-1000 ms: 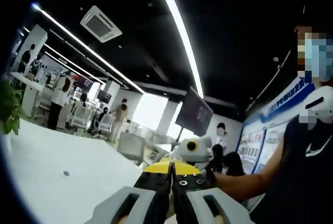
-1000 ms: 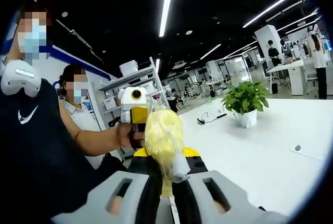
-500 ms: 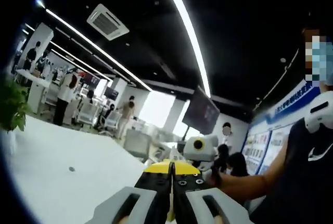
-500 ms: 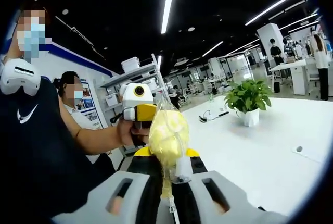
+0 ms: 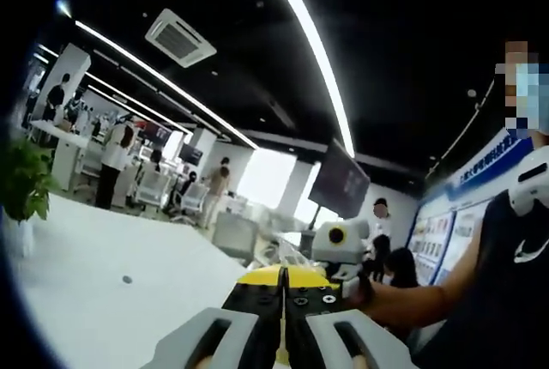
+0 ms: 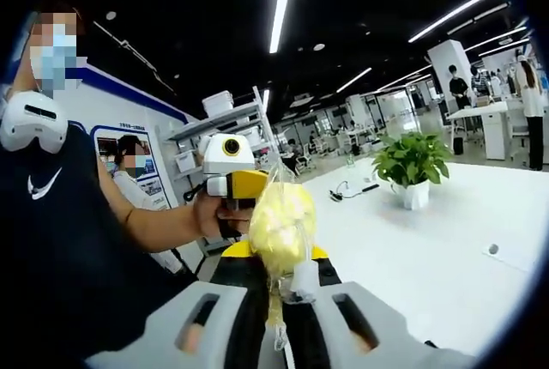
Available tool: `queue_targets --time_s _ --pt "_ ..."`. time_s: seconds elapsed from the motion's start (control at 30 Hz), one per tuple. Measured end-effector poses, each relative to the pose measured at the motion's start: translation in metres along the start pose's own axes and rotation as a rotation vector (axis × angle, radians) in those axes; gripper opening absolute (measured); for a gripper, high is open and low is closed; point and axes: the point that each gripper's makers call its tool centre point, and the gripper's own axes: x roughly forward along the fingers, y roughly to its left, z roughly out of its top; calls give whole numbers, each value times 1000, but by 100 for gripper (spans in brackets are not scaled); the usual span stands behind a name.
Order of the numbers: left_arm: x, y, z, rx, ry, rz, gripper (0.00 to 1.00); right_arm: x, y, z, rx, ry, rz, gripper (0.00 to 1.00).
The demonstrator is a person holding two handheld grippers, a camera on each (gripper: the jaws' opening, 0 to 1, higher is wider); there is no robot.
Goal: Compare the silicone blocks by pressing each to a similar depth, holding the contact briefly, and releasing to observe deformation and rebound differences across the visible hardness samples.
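Both grippers held up off the white table (image 6: pixel 446 257). Left gripper (image 5: pixel 281 287) stays clamped shut, empty. Right gripper (image 6: pixel 276 276) keeps pinching a yellow bagged item (image 6: pixel 280 225), barely shifted. Silicone blocks unseen; no pressing yet.

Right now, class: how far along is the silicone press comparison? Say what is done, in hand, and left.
Done: nothing visible points to any finished press.
In hand: the right gripper has its jaws shut on a yellow lump in clear wrap, held up above the white table; the left gripper is shut.
Left: pressing, holding and releasing each sample.
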Motion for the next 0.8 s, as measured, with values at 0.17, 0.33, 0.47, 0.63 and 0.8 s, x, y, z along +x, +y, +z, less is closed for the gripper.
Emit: queue_targets --time_s 0.17,0.33,0.47,0.63,0.8 --pt "0 -3 2 -6 -8 0 0 -1 -2 1 -1 -1 -9 0" --pt "1 -9 4 8 -4 2 0 -3 -4 4 -5 -13 -19 0" --pt "0 -9 4 13 0 4 0 -2 -4 4 -19 -9 -24 0" --pt "-2 -12 8 28 -3 2 0 -1 -3 7 -26 -26 -23 0" --pt "-4 -10 7 25 -7 -1 0 1 -4 7 -30 -8 -30 0"
